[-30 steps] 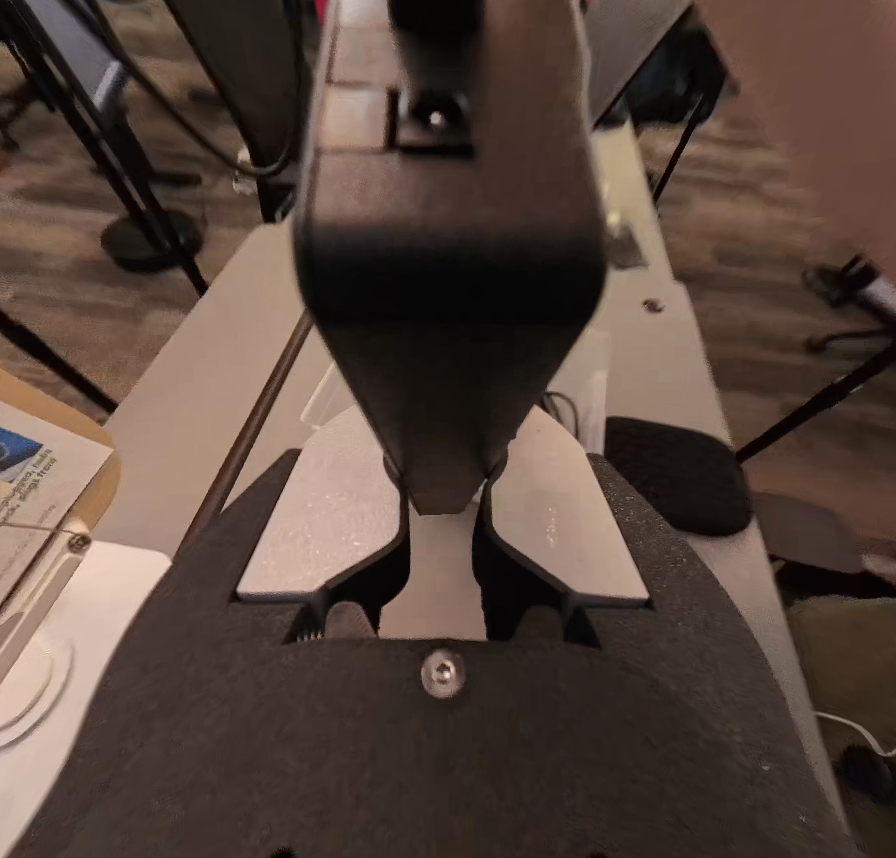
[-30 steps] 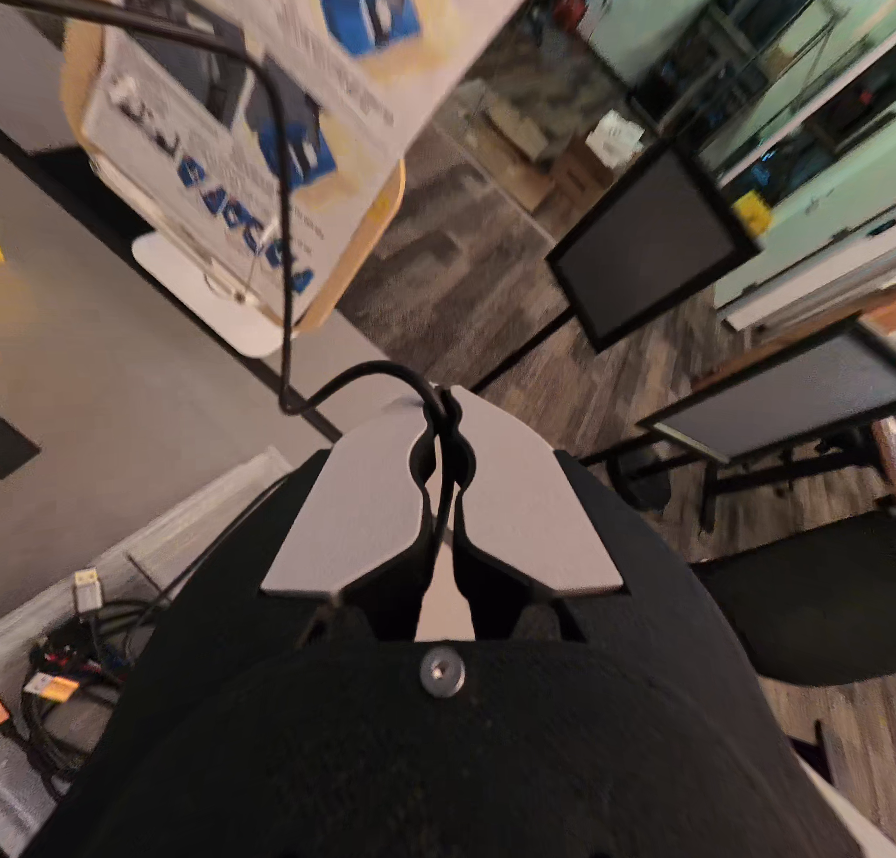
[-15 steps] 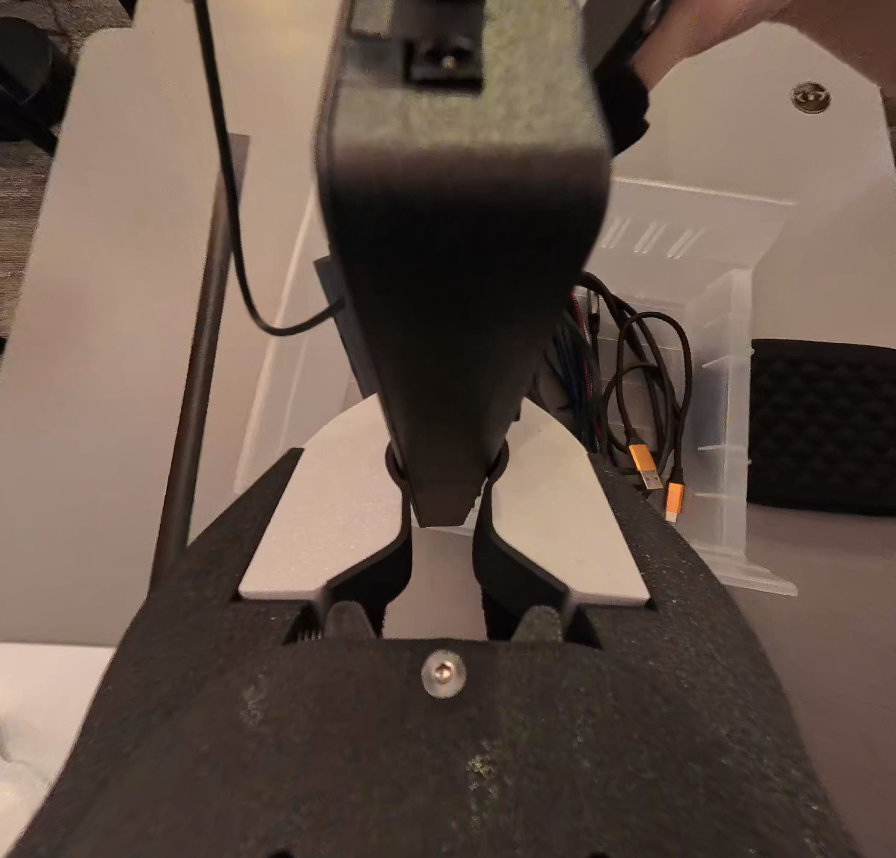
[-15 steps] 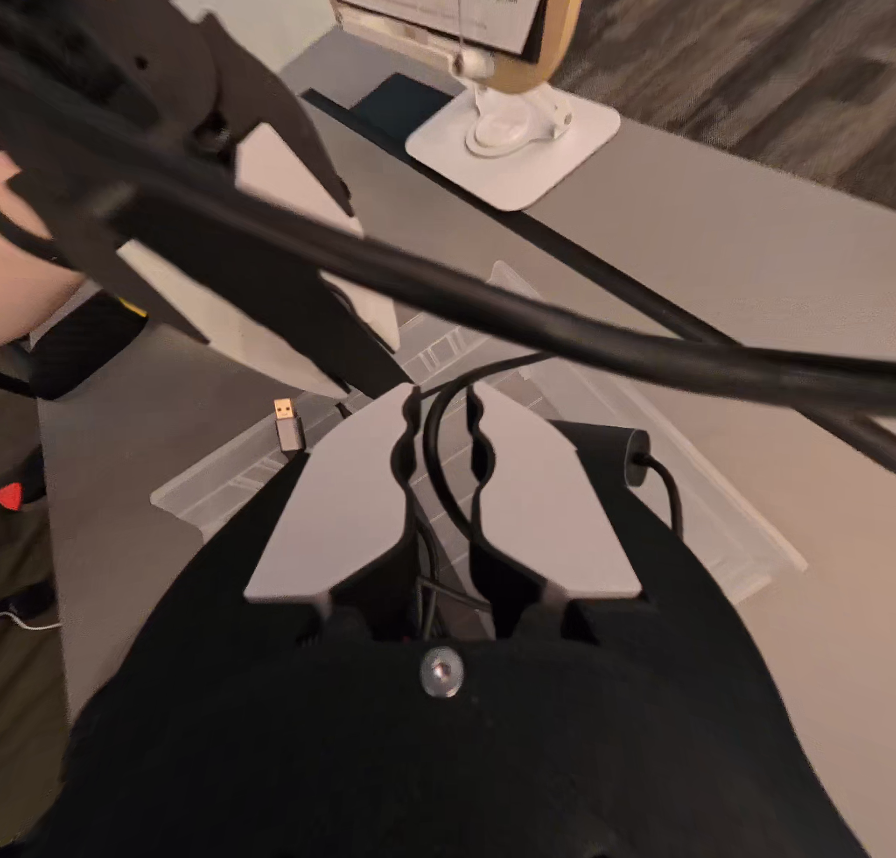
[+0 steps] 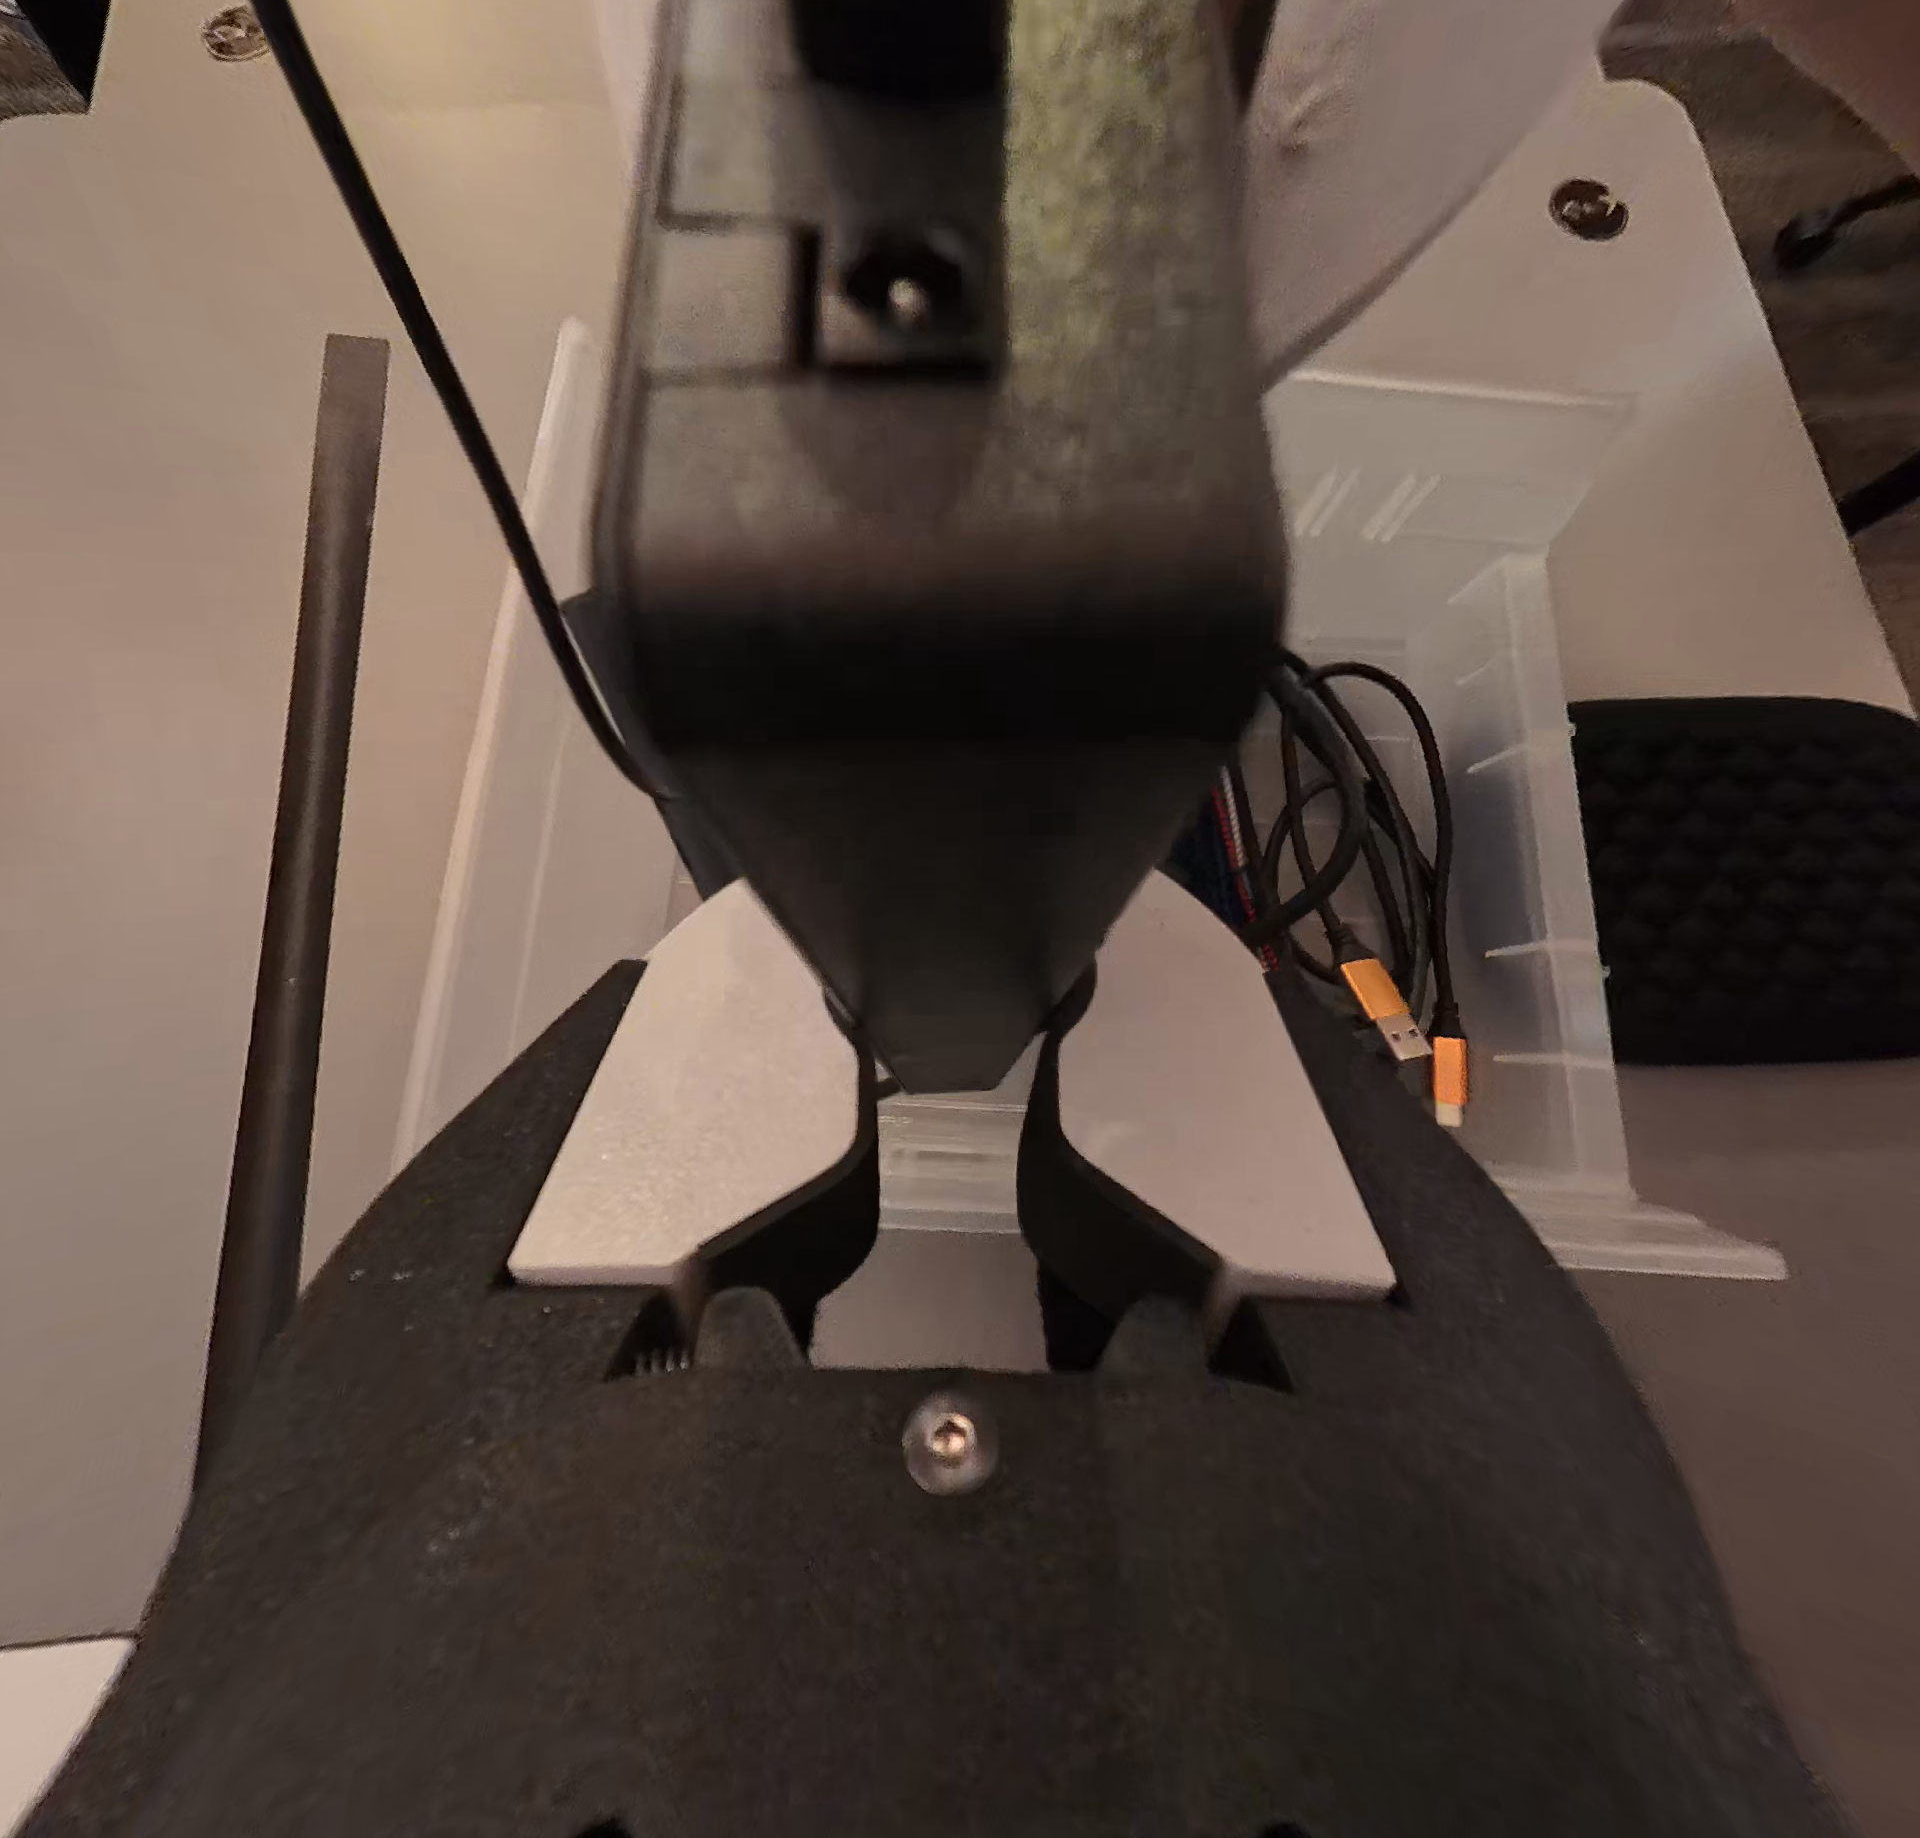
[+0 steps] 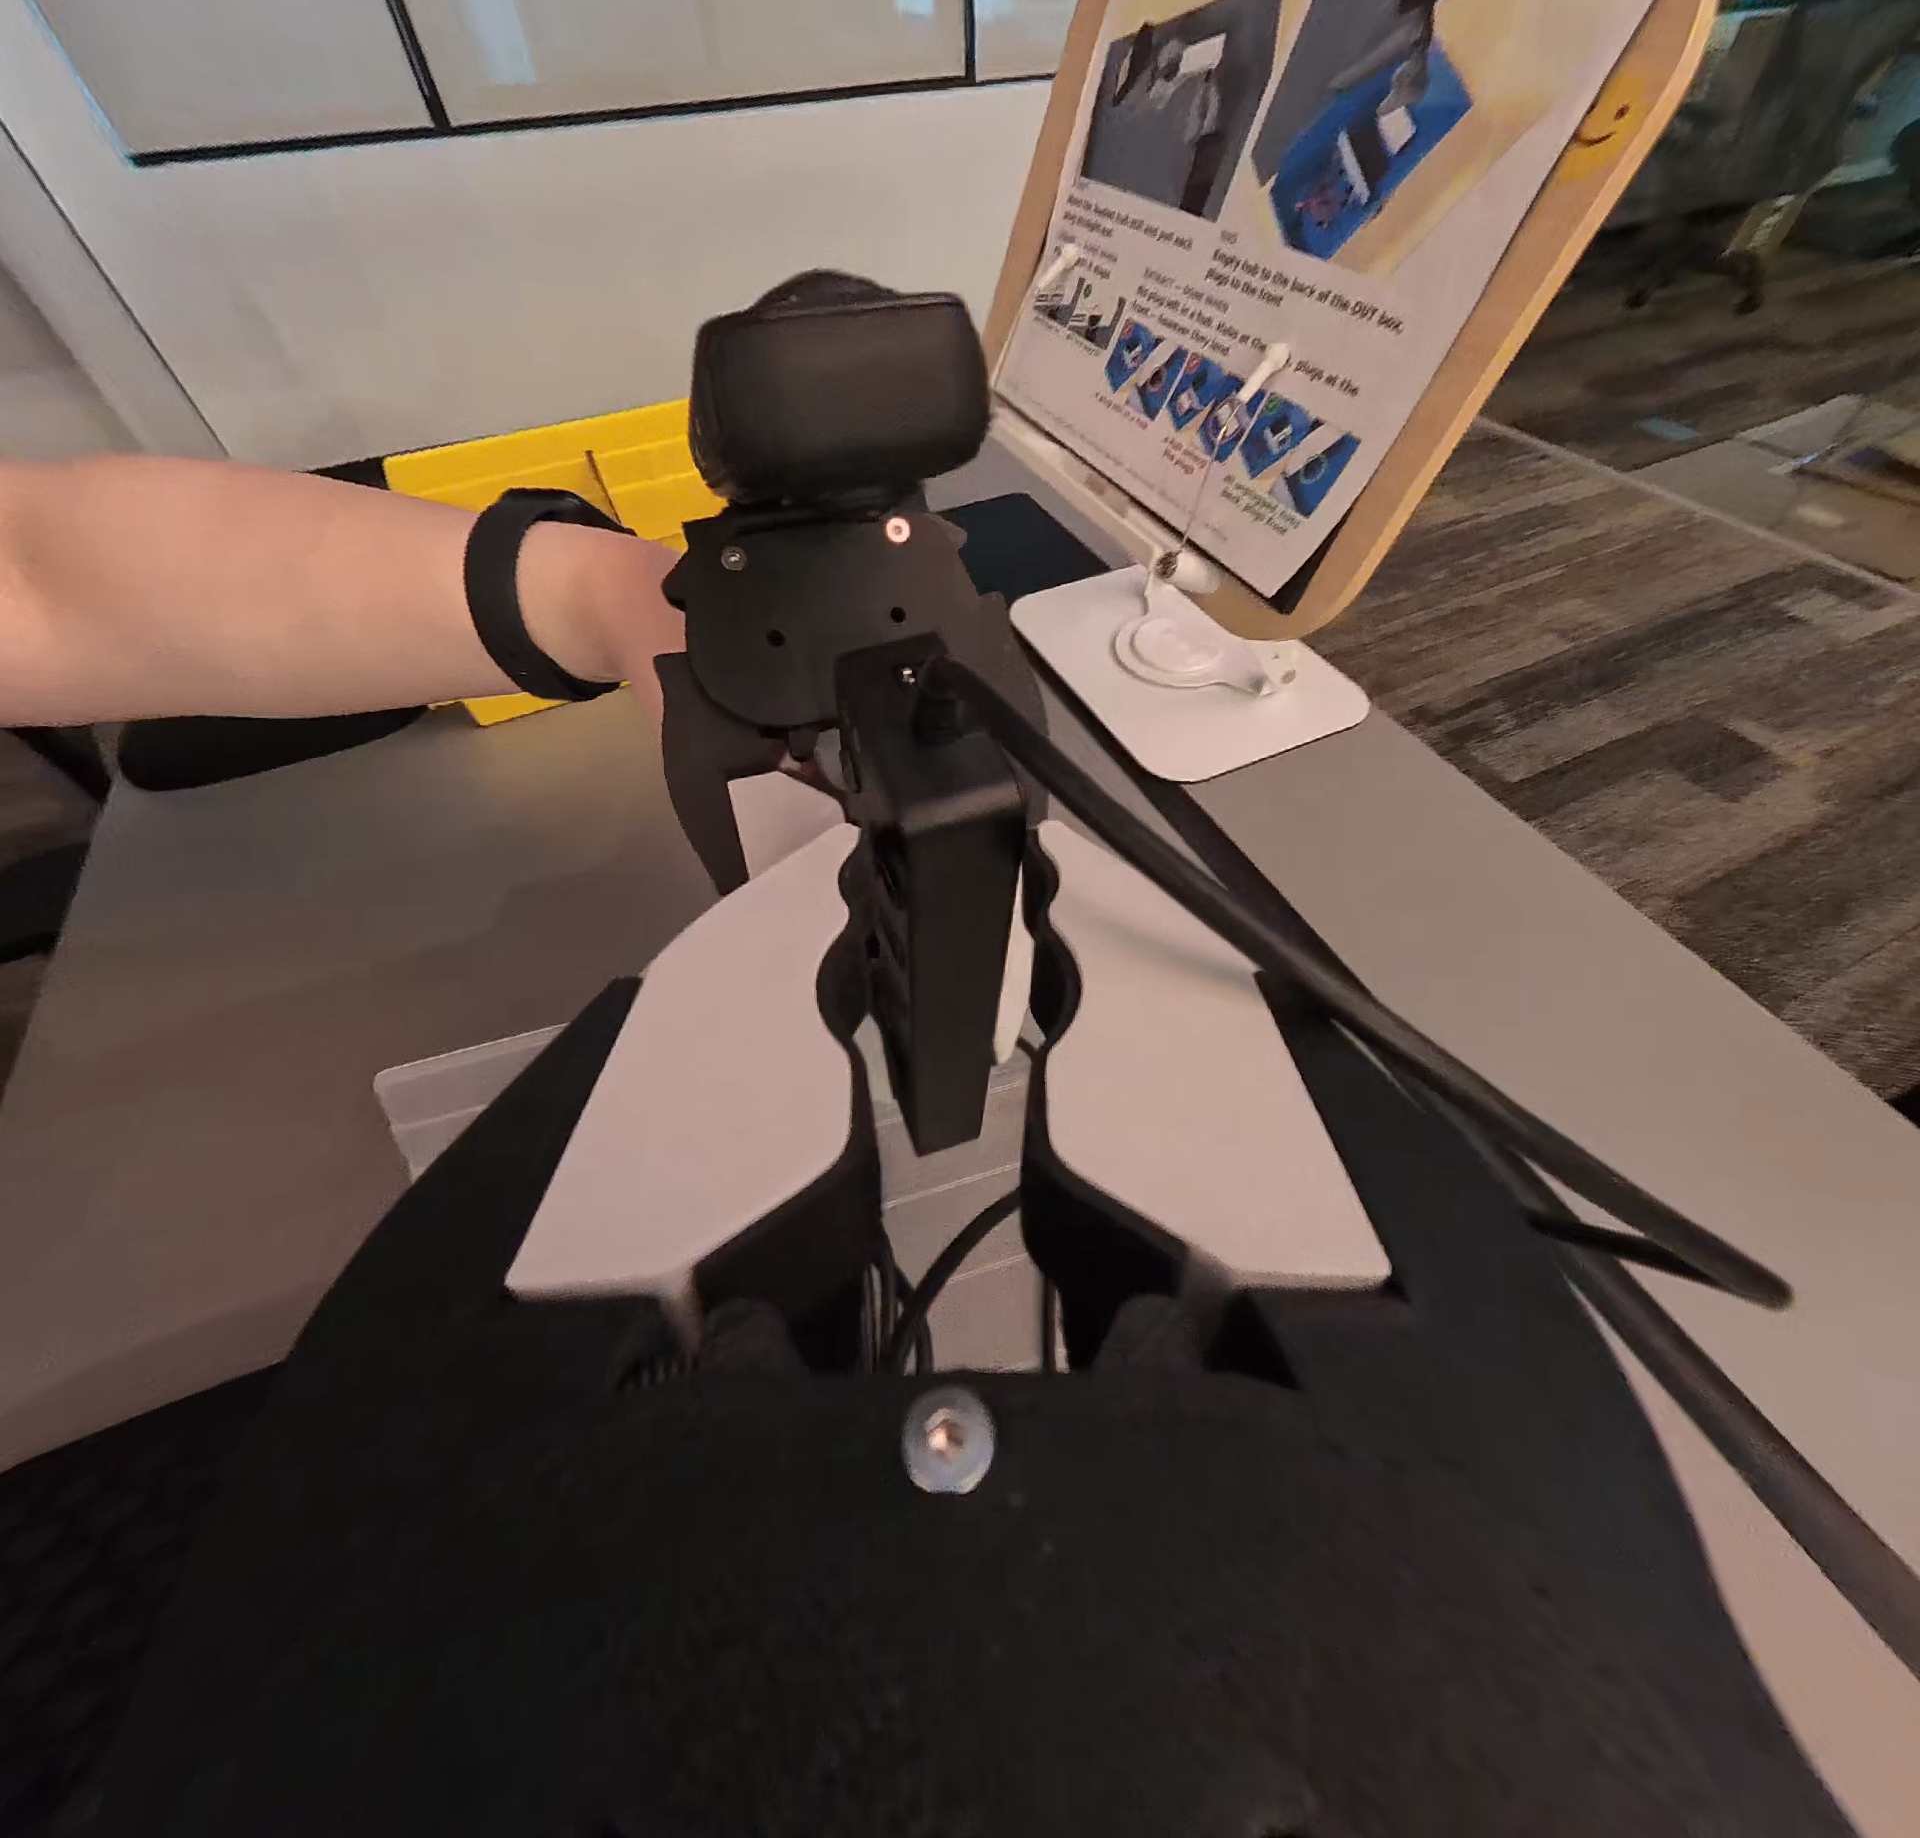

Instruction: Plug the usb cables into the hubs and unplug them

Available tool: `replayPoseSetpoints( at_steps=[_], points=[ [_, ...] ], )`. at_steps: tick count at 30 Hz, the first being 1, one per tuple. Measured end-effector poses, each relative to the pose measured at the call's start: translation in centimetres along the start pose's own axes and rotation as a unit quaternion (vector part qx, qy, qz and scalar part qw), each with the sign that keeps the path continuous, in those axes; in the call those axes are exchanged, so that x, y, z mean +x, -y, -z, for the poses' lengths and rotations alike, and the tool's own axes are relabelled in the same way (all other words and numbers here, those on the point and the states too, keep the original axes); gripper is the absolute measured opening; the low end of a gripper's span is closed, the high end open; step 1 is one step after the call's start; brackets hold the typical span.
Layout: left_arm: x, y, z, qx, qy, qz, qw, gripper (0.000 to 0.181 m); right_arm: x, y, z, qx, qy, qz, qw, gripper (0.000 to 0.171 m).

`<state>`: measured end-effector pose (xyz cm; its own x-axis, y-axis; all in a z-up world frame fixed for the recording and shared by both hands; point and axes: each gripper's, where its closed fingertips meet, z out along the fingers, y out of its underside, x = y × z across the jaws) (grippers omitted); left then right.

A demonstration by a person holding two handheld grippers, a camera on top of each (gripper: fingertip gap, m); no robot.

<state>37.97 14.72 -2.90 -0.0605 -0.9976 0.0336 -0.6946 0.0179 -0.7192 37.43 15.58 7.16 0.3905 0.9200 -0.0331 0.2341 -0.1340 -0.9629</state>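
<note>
a: two tools are on one thing. the left tool (image 5: 951,1050) pinches the tapered near end of a long black usb hub (image 5: 935,541), and in the right wrist view the right tool (image 6: 940,967) has the hub (image 6: 940,915) between its fingers too; whether it presses on it or only brackets it, i cannot tell.

b: where is the hub?

a: up in the air over a clear plastic bin (image 5: 1538,853) that sits on the grey counter (image 6: 312,905).

b: how far along is the job?

a: hard to say. no plug shows in the ports i can see on the hub. the only lead on it is a black cable (image 6: 1195,853) from the end far from the right tool, probably its own. in the bin lie loose usb cables (image 5: 1340,801), one with an orange usb plug (image 5: 1377,1004) free beside another orange-tipped one. so either the plugging is yet to come or the unplugging is done.

b: which way does it point?

a: its long axis runs away from each camera, roughly tool to tool, with the narrow end toward the left tool. the row of ports faces left in the right wrist view.

b: anything else?

a: an instruction sheet on a stand (image 6: 1351,261) at the counter's edge, and a yellow box (image 6: 540,469) behind the person's forearm (image 6: 260,593).
</note>
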Motion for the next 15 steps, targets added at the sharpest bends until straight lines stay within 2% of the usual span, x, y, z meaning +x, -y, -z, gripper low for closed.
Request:
replayPoseSetpoints(
  at_steps=[1,3,4,5,7,10,13,15],
  points=[
    [0.0,-0.3,0.0,-0.003,0.000,-0.002,1.000,0.026,-0.1,-0.1,-0.2,0.002,0.007,-0.001,1.000,0.028],
    [0.4,-0.7,0.0,-0.015,-0.009,-0.008,1.000,0.025,-0.4,-0.4,-0.7,-0.001,0.017,-0.011,1.000,0.045],
    [0.4,-0.8,0.0,-0.023,-0.006,-0.010,1.000,0.025,-0.4,-0.8,-1.0,-0.012,0.019,-0.013,1.000,0.044],
    [0.4,-0.8,-0.1,-0.029,-0.002,-0.014,0.999,0.026,-0.6,-1.1,-1.2,-0.023,0.026,-0.005,0.999,0.030],
    [0.1,-0.8,-0.1,-0.025,0.004,-0.009,1.000,0.028,-0.5,-1.1,-1.2,-0.023,0.022,0.003,0.999,0.030],
    [-0.9,-0.5,0.9,0.015,0.036,0.011,0.999,0.048,1.5,-2.2,-1.0,-0.045,-0.021,-0.016,0.999,0.030],
    [-1.6,0.1,4.1,0.086,0.075,0.028,0.993,0.052,3.7,-4.9,-0.8,-0.083,-0.059,-0.046,0.994,0.030],
    [-1.2,0.2,6.9,0.127,0.097,0.029,0.987,0.051,4.3,-7.8,-1.2,-0.124,-0.050,-0.098,0.986,0.031]
  ],
)
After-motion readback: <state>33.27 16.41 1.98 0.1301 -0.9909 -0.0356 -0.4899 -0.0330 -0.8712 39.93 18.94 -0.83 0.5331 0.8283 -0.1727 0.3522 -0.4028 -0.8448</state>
